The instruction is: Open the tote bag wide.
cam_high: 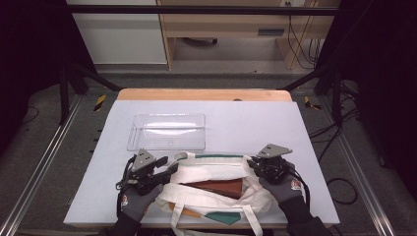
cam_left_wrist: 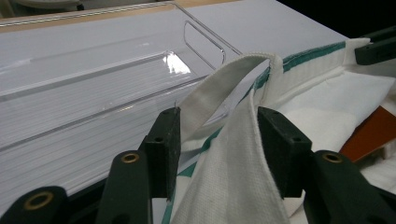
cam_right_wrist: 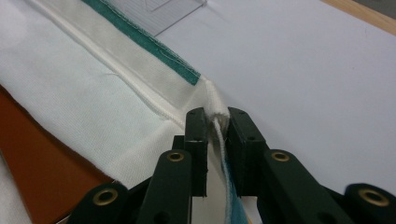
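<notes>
On a white-covered table (cam_high: 305, 147), one cream canvas tote bag (cam_high: 216, 169) with green trim lies at the near edge, its mouth spread between two hand-held grippers. At nine o'clock of the bag, the left gripper (cam_high: 169, 167) has its jaws standing fairly wide, with the bag's rim and a looped handle (cam_left_wrist: 224, 79) passing loosely between them; the left gripper view shows a gap on both sides of the cloth, so the pads are not pressing it. At three o'clock, the right gripper (cam_high: 252, 164) has its jaws narrow and pinched on the bag's seamed corner (cam_right_wrist: 215, 109), cloth caught between the pads. One brown flat object (cam_high: 216, 187) lies inside the bag, mostly covered by cloth, so its kind cannot be made out. One clear plastic tray (cam_high: 167, 132) sits just beyond the bag at twelve o'clock, close by; its faint edges are hard to trace against the white surface. Two grey-gloved hands, left (cam_high: 135, 201) and right (cam_high: 285, 189), enter from six o'clock, forearms cut off by the frame. The bag's lower handles also run off the bottom edge.
</notes>
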A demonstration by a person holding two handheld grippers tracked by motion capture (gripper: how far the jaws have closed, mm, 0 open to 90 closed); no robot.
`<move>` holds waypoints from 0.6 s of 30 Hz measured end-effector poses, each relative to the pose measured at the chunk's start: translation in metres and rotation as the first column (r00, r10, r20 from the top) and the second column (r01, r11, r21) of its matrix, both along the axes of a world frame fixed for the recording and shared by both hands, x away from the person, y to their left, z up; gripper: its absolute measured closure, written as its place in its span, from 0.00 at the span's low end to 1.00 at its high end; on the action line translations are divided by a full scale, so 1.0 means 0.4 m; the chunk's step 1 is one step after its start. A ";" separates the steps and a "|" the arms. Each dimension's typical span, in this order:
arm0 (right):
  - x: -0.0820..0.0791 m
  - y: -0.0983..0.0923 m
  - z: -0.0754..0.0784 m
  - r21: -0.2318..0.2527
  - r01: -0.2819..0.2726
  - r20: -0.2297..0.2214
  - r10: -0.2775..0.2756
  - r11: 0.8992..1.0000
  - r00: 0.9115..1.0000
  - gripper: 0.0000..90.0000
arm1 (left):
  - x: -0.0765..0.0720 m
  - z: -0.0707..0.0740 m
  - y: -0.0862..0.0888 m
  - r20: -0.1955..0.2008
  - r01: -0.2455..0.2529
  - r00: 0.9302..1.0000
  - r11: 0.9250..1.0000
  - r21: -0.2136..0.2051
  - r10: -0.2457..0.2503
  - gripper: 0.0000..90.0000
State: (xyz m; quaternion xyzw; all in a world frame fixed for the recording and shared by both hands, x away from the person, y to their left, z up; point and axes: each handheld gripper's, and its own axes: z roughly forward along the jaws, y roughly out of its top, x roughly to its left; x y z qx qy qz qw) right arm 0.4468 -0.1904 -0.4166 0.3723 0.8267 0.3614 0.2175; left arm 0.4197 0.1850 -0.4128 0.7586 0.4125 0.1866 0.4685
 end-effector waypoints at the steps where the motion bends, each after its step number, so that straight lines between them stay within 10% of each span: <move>1: -0.002 -0.004 0.004 0.015 -0.001 0.007 0.001 1.000 1.000 0.86 | 0.000 0.000 0.000 0.000 0.000 1.000 1.000 0.000 0.000 0.57; 12: -0.104 -0.038 0.071 0.130 -0.066 0.157 0.045 0.989 0.987 0.70 | -0.003 -0.017 -0.004 -0.005 0.000 1.000 0.999 0.053 0.000 0.88; 18: -0.148 -0.010 0.059 0.144 -0.111 0.108 0.096 0.983 0.990 0.65 | -0.006 -0.024 -0.004 0.005 -0.008 1.000 0.999 0.050 0.007 0.89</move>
